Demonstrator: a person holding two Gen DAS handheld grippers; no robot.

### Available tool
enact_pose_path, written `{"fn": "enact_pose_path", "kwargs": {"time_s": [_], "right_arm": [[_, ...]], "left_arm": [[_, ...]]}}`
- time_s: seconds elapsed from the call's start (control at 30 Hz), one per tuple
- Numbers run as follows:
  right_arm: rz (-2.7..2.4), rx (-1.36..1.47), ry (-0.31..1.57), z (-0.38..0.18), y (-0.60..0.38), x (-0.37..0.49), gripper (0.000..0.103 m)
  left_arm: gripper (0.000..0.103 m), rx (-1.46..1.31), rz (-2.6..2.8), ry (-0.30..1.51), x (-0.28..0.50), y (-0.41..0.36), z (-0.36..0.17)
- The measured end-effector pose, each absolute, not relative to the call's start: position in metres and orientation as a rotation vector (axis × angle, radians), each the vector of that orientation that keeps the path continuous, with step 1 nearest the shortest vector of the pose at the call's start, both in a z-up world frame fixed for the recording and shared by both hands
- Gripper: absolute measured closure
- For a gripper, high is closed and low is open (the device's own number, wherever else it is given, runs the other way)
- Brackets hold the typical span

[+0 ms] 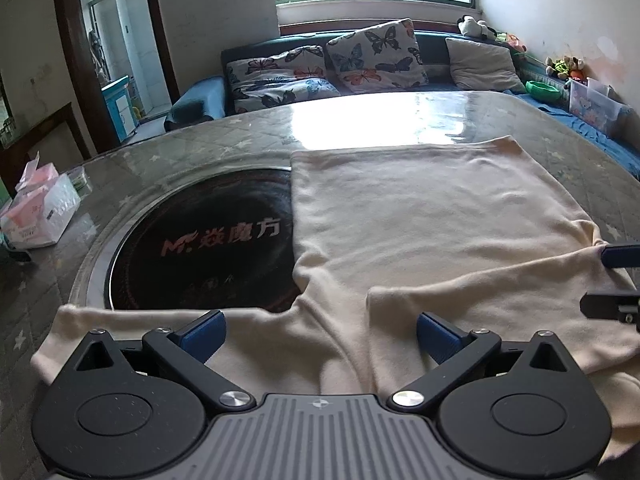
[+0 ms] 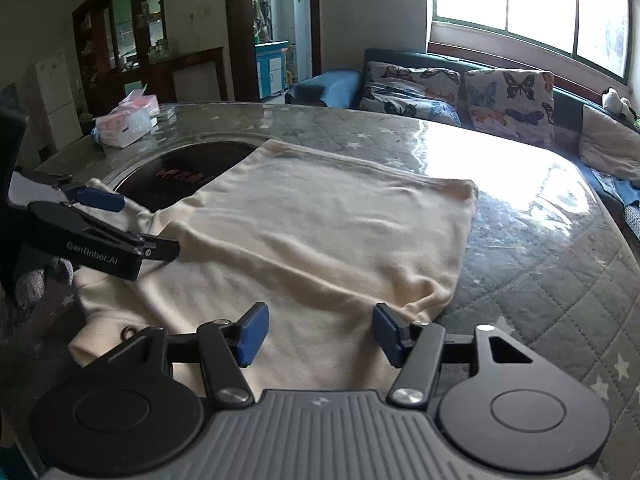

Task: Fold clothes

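A cream long-sleeved garment lies flat on the glass-topped table, its hem toward the far side. One sleeve is folded across the near part of the body. My left gripper is open, low over the near left part of the cloth, holding nothing. My right gripper is open over the near right edge of the garment, empty. The left gripper also shows in the right wrist view at the left, over the left sleeve. The right gripper's fingertips show at the right edge of the left wrist view.
A round black hotplate is set in the table, partly under the garment. A tissue pack sits at the table's left edge. A sofa with butterfly cushions stands behind the table. The table's quilted cover extends to the right.
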State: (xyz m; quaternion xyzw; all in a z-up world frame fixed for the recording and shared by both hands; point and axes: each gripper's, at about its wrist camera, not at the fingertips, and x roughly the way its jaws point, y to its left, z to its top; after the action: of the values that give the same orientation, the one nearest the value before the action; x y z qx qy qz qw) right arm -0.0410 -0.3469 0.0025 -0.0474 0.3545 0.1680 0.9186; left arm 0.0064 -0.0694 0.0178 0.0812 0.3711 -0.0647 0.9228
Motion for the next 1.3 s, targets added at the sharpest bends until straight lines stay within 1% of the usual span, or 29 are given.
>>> {"fn": "enact_pose_path", "kwargs": {"time_s": [0.07, 0.17, 0.57, 0.77, 1.3], "right_arm": [[0.350, -0.117, 0.736, -0.001, -0.341, -0.044, 0.043], [0.351, -0.143, 0.739, -0.004, -0.333, -0.048, 0.040], [0.360, -0.197, 0.714, -0.001, -0.310, -0.057, 0.038], [0.405, -0.217, 0.704, 0.001, -0.291, -0.050, 0.032], [0.435, -0.211, 0.727, -0.006, -0.268, -0.044, 0.031]], "left_arm": [[0.000, 0.159, -0.130, 0.765, 0.003, -0.065, 0.017], [0.000, 0.148, -0.127, 0.766, -0.001, -0.060, 0.017], [0.000, 0.127, -0.142, 0.760, -0.014, -0.047, 0.018], [0.000, 0.099, -0.130, 0.757, -0.017, -0.036, 0.020], [0.000, 0.017, 0.076, 0.733, -0.008, 0.042, 0.025]]}}
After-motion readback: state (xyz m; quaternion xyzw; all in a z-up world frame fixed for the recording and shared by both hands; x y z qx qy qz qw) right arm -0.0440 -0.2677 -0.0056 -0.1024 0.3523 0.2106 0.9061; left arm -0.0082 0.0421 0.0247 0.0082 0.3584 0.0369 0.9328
